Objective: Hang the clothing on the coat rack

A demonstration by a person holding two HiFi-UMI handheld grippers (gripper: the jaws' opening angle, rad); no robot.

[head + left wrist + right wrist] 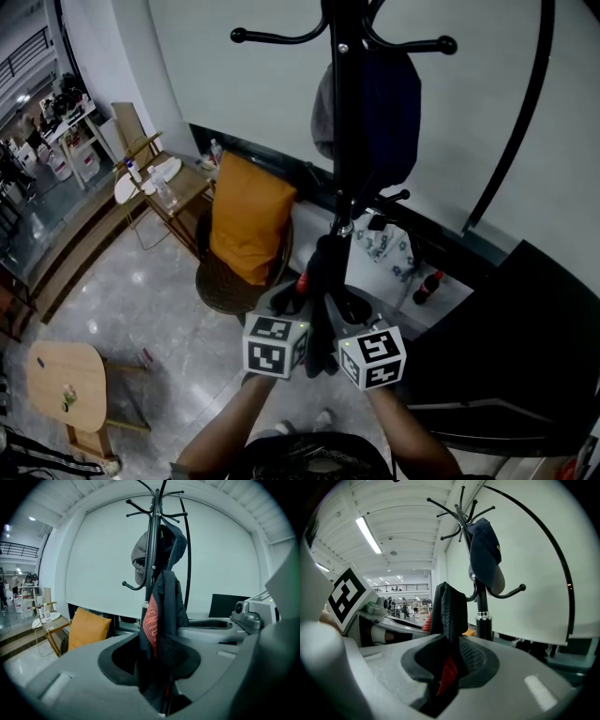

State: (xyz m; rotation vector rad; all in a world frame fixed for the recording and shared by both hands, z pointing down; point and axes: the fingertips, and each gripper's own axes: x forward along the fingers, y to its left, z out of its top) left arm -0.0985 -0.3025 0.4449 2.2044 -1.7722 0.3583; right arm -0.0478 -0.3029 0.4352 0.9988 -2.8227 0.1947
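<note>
A black coat rack (343, 122) stands right in front of me, with a dark cap (375, 112) hung on one of its hooks. Between the two grippers I hold up a dark garment with a red lining (323, 281). My left gripper (302, 302) is shut on the garment (161, 620), and my right gripper (339, 305) is shut on the garment's (449, 616) other side. Both sit side by side just below the rack's lower hooks (394, 197). In the right gripper view the rack's pole (482, 606) rises just behind the cloth, the cap (486, 555) above it.
A wicker chair with an orange cushion (248, 220) stands left of the rack. A small side table with bottles (155, 183) is further left, a round wooden table (66, 384) at the lower left. A curved black rod (525, 112) and a dark cabinet (525, 347) are at the right.
</note>
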